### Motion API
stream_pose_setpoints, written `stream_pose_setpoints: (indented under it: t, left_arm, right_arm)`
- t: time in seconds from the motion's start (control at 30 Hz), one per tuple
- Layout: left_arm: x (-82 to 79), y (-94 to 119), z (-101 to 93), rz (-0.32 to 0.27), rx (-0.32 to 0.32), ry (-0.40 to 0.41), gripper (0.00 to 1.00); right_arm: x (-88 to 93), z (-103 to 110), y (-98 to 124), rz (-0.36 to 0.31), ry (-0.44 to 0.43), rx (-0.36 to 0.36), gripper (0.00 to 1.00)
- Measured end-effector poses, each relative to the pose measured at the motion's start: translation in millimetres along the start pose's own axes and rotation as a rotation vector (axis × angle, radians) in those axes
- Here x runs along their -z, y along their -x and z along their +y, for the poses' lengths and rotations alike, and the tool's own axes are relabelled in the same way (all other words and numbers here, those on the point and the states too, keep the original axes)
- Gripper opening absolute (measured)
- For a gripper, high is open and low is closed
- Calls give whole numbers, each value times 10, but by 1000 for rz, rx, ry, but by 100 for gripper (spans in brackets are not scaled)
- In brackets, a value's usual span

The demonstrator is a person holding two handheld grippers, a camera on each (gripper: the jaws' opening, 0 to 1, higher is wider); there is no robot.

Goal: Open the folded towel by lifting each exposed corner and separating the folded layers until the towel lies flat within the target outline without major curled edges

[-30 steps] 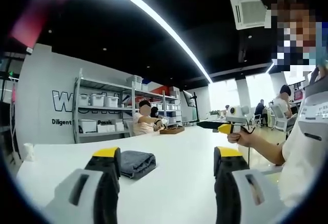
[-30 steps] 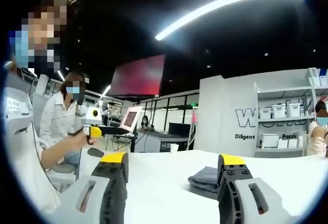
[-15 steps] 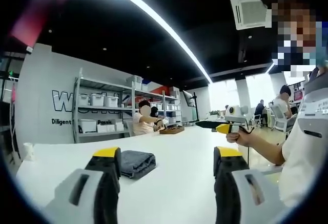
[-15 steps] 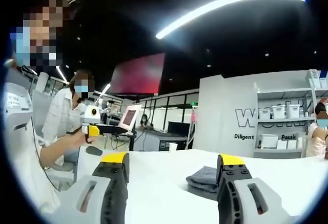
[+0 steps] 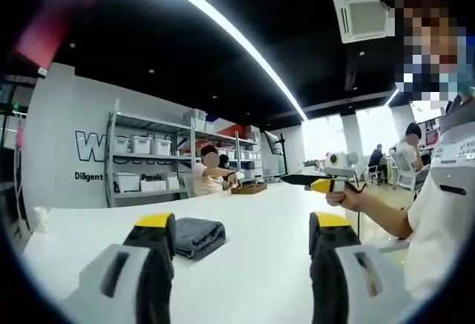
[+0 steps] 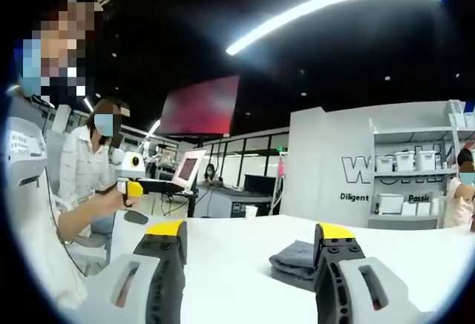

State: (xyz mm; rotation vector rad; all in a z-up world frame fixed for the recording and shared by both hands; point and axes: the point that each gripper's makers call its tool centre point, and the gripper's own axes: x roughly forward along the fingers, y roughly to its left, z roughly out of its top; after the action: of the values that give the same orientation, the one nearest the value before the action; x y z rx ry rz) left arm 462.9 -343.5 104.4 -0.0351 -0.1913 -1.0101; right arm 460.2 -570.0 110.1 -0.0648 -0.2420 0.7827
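Big open office behind everything, with shelving (image 5: 145, 164) full of white bins against a grey wall and a long ceiling light overhead. White surface (image 5: 252, 227) is mostly bare. My left gripper (image 5: 243, 235) has its fingers spread wide, holding nothing, and so does my right gripper (image 6: 251, 244). That grey towel (image 5: 199, 235) sits folded on the surface, just past my left gripper's left finger, and tucked beside my right gripper's right finger in the right gripper view (image 6: 295, 259).

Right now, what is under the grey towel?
The folded grey towel lies on the white table. Bare tabletop shows all around it. Anything between its layers or beneath it is covered. No outline can be seen.
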Motion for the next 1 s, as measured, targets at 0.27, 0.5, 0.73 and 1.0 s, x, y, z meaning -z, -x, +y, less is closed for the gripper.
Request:
stream_pose_setpoints:
  t: [0.27, 0.5, 0.73, 1.0]
  left_arm:
    - [-10, 11, 19, -4, -3, -2, 73]
    - [17, -3, 20, 4, -5, -1, 72]
    - [30, -2, 15, 13, -7, -6, 69]
    - [6, 13, 38, 2, -9, -1, 70]
  right_arm:
    - [-13, -34, -70, 0, -2, -6, 67]
    - [-20, -62, -155, 3, -20, -15, 68]
    - [-90, -71, -280, -2, -8, -30, 69]
    - [-137, -72, -200, -25, -25, 7, 72]
